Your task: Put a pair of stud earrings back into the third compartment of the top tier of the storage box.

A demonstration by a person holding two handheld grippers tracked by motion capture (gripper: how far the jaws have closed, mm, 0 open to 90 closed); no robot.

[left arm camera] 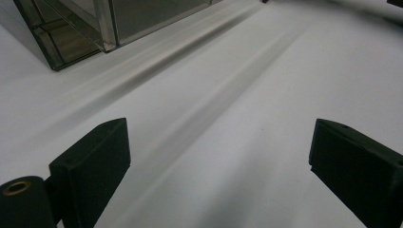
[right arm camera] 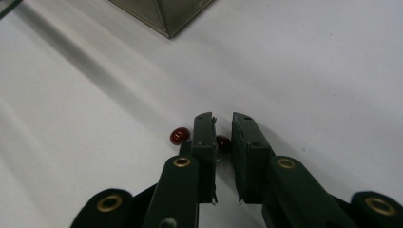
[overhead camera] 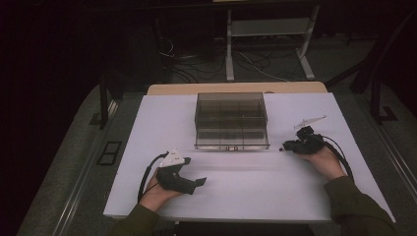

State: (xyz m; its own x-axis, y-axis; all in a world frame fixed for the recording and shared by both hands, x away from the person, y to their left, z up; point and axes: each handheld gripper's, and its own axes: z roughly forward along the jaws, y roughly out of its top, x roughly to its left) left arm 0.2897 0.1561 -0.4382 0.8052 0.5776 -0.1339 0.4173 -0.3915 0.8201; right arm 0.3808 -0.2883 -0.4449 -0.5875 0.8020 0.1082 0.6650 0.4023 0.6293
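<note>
My right gripper (right arm camera: 222,118) points down at the white table (right arm camera: 332,71) with its jaws nearly together. A small dark red bead (right arm camera: 224,144) sits pinched in the narrow gap between them. A second, brighter red bead (right arm camera: 179,136) lies on the table just outside the left jaw. In the high view the right gripper (overhead camera: 285,147) rests right of the clear compartment box (overhead camera: 231,120), near its front right corner. My left gripper (overhead camera: 195,172) lies low at the front left, jaws wide apart (left arm camera: 221,126) with only bare table between them.
The clear box (left arm camera: 71,28) stands at the middle back of the table, with its corner (right arm camera: 166,12) just ahead of the right gripper. Cables and a white metal frame (overhead camera: 268,29) are on the floor beyond the table.
</note>
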